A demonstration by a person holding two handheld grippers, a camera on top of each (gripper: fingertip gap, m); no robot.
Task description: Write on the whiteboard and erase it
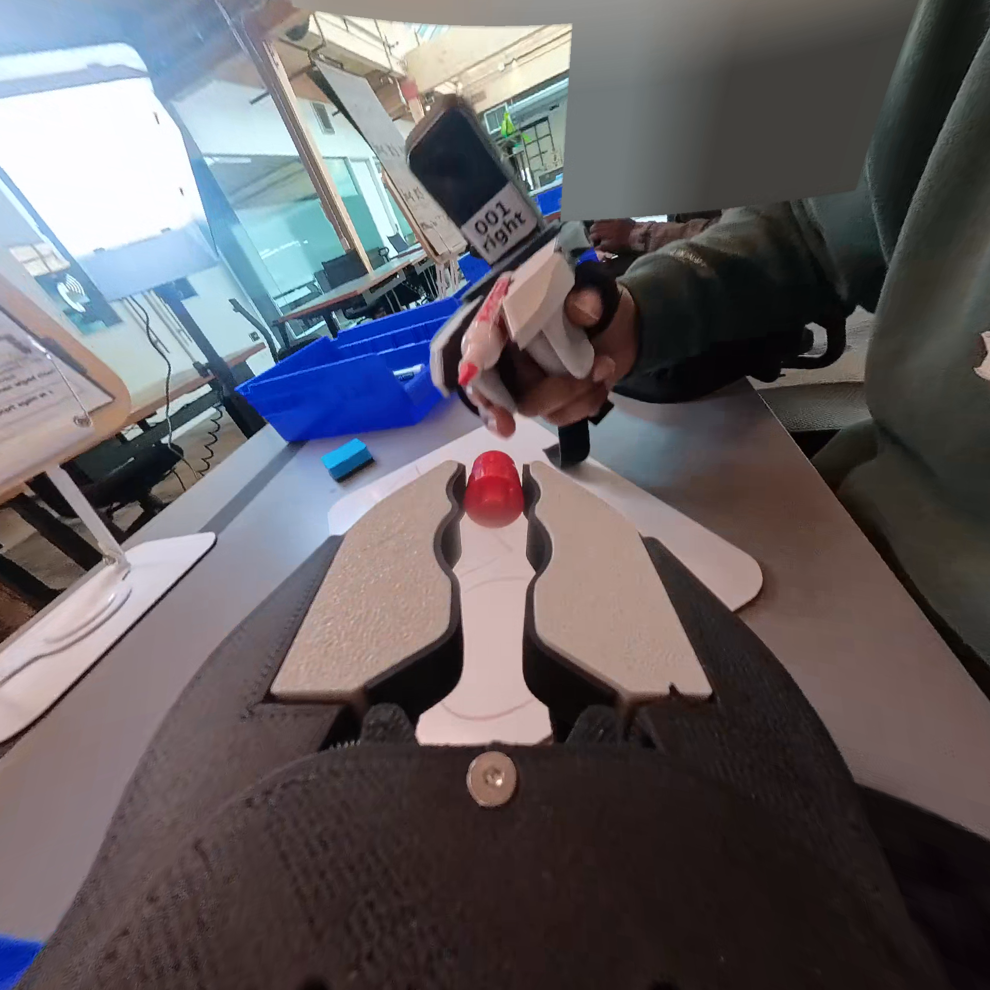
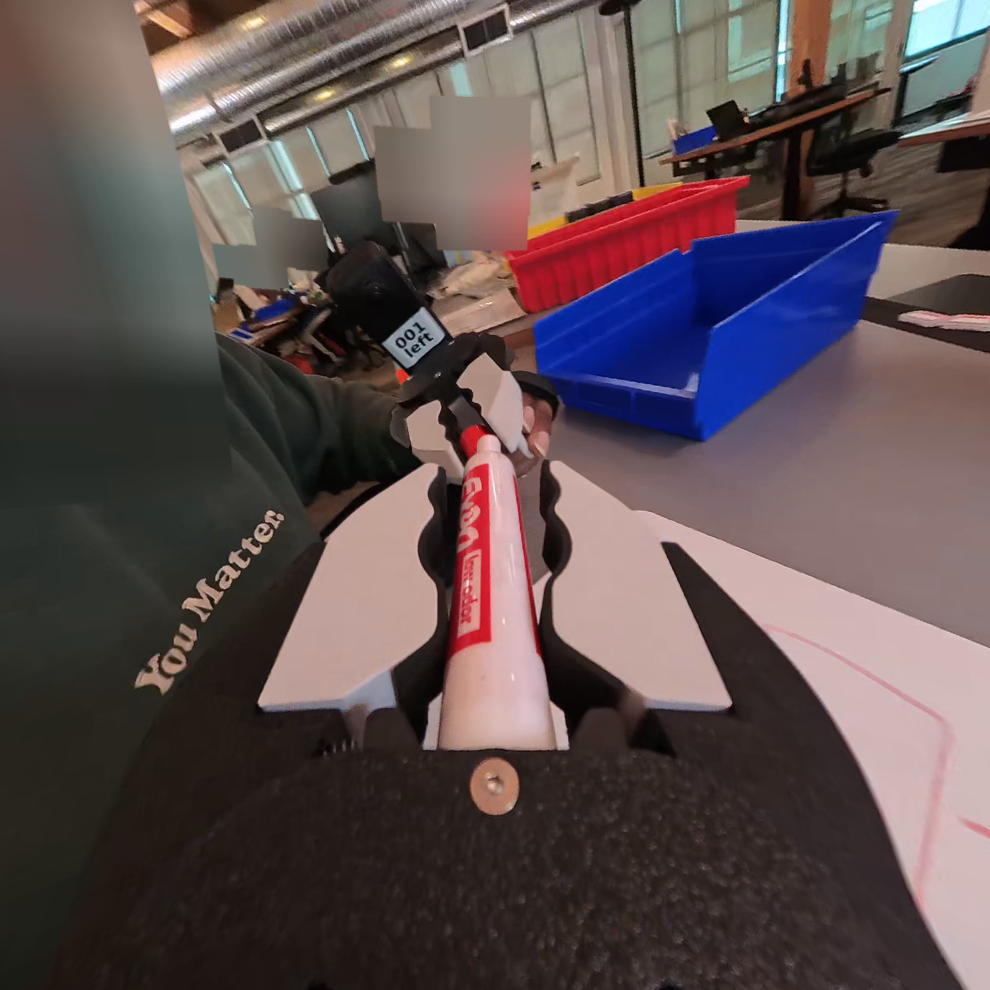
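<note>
My left gripper [image 1: 493,471] is shut on a red marker cap [image 1: 493,494] just above the whiteboard [image 1: 696,562], which lies flat on the grey table. My right gripper [image 2: 493,474] is shut on the white-and-red marker [image 2: 495,589], whose body lies along the fingers. In the left wrist view the right gripper [image 1: 471,375] holds the marker [image 1: 482,332] tip-down, a short way above the cap and apart from it. In the right wrist view the left gripper [image 2: 460,428] sits at the marker's red tip end. Faint red lines [image 2: 857,696] mark the board. A blue eraser [image 1: 347,459] lies beyond the board.
A blue bin [image 1: 343,385] stands on the table behind the eraser and also shows in the right wrist view [image 2: 696,343]. A red bin [image 2: 616,241] is farther back. A white sign stand's base [image 1: 80,616] sits at the left. A person's green sleeve [image 1: 750,300] is at the right. Tip to tip, the grippers are about 6 centimetres apart.
</note>
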